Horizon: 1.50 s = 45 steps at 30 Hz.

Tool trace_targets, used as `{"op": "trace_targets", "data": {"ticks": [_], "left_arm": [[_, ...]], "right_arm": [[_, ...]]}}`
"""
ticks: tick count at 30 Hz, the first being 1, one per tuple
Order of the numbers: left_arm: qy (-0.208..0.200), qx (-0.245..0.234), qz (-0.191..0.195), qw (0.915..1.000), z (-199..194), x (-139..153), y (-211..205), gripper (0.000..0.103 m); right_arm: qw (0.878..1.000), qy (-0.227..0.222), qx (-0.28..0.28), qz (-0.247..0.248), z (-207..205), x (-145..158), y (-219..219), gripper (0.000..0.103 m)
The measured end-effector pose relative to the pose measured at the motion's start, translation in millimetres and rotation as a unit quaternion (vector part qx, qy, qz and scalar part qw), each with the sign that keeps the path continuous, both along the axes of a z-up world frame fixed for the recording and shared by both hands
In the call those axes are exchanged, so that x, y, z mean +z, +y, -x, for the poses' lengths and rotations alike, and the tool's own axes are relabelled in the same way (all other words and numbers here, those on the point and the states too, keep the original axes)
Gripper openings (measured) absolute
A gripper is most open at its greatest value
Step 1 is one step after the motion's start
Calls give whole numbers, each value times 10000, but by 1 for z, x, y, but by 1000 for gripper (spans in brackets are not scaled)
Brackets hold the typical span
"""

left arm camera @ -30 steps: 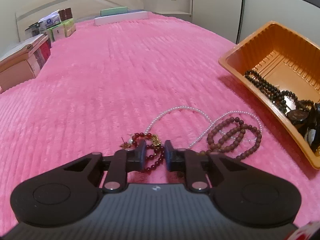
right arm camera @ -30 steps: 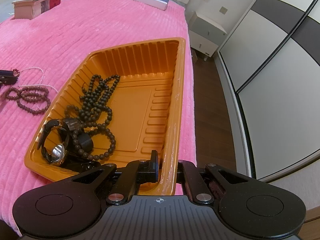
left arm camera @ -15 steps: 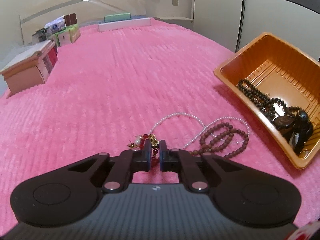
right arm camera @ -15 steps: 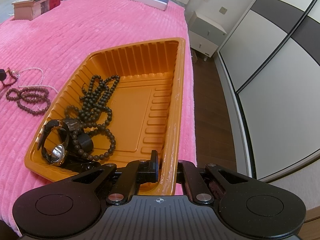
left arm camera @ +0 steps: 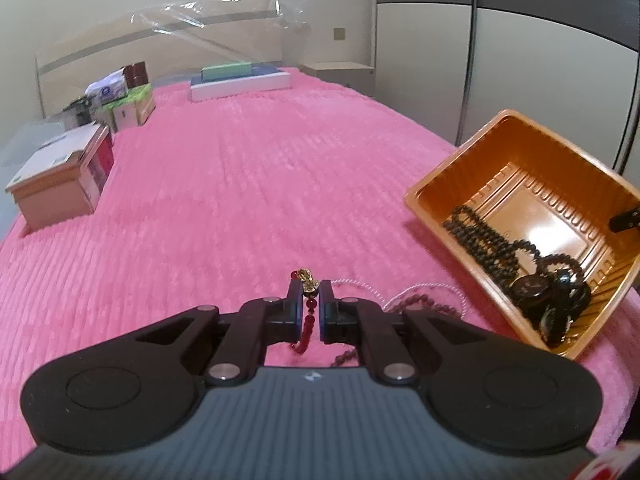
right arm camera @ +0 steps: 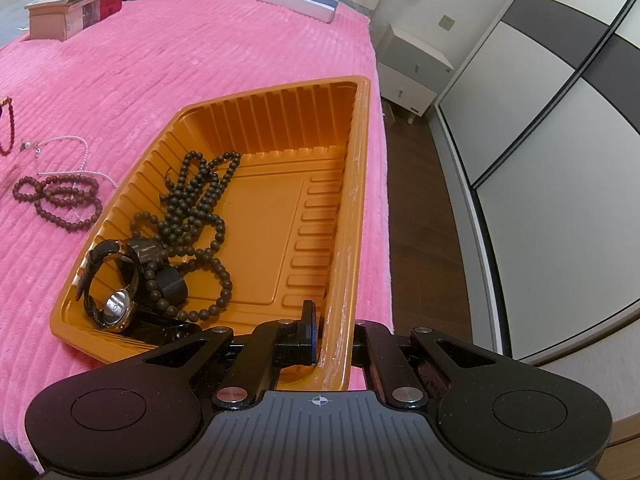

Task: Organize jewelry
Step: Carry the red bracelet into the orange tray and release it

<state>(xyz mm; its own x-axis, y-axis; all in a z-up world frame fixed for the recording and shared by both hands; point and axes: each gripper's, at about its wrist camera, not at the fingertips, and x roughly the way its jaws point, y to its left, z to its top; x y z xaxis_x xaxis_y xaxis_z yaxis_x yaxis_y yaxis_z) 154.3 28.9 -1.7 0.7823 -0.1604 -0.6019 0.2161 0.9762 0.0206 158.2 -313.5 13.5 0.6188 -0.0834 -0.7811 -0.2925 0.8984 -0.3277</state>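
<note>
My left gripper [left arm camera: 309, 295] is shut on a red bead bracelet [left arm camera: 308, 322] with a gold charm and holds it lifted above the pink bedspread; the bracelet hangs down between the fingers. It also shows at the left edge of the right wrist view [right arm camera: 9, 128]. A brown bead bracelet [right arm camera: 60, 198] and a thin pearl necklace [right arm camera: 76, 148] lie on the bedspread left of the orange tray [right arm camera: 276, 104]. The tray holds a dark bead necklace [right arm camera: 200, 200] and watches [right arm camera: 116, 292]. My right gripper [right arm camera: 334, 330] is shut on the tray's near right wall.
Boxes [left arm camera: 64, 174] stand along the left of the bed, and a flat white box [left arm camera: 240, 82] lies at its far end. The bed's right edge drops to a wooden floor [right arm camera: 424, 240] beside a nightstand [right arm camera: 412, 68] and wardrobe doors [right arm camera: 560, 120].
My left gripper closed on the red bracelet and lifted it off the bedspread, rising and pulling back. The right gripper and tray have not moved.
</note>
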Motion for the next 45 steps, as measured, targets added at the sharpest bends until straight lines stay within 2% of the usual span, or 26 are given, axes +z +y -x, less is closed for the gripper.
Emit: {"op": "trace_targets", "data": {"ticks": [5,11,18,24,29,39,42,45], "left_arm": [[-94,-257,55,9996,0,14,-14,6],[-180,-814,224,9963,-2,30,-46,6],[-235,-1584,277,9867,-10,37,-98,6],[-90,-2019,242,9791,-21,29,-138,6],[30,-2182,206,9757,-27,19,-160,6],[133,-2289,181,9732,-38,8,-177,7],[68,-2203,185,9752,-37,10,-171,20],[35,-1968,257,9801,-35,13,-153,21]], "right_arm": [[10000,-3,3,0,0,0,0,4],[10000,-6,-4,-32,1,1,-1,4],[10000,-11,-18,-78,0,1,-4,4],[9999,-23,-15,-111,0,1,-5,4],[9999,-32,-18,-143,0,2,-6,4],[9998,-39,-25,-182,1,2,-8,4],[9998,-39,-24,-185,1,2,-8,4],[9998,-44,-26,-191,1,2,-8,4]]}}
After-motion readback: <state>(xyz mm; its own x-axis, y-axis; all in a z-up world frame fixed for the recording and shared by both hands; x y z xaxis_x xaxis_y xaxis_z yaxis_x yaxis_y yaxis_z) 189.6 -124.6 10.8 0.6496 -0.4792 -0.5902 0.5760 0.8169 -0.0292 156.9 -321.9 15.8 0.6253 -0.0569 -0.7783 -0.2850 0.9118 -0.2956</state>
